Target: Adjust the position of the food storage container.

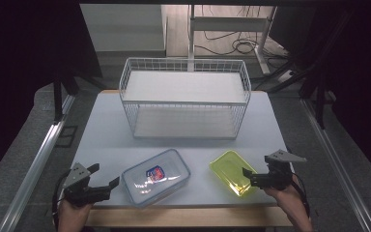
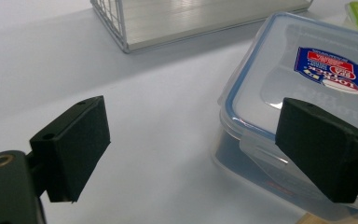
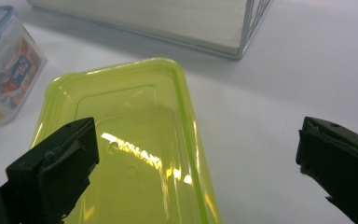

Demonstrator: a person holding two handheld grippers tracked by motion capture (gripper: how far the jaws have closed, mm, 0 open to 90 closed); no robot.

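Presently I hold the left gripper [image 1: 104,177] and right gripper [image 1: 248,176] wide open and empty beside the clear lidded container [image 1: 156,176] at lower centre and the yellow-green container [image 1: 233,171] at lower right, neither yet moved to the wire rack [image 1: 185,99].

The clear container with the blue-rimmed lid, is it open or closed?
Closed: the lid sits flat on the clear container.
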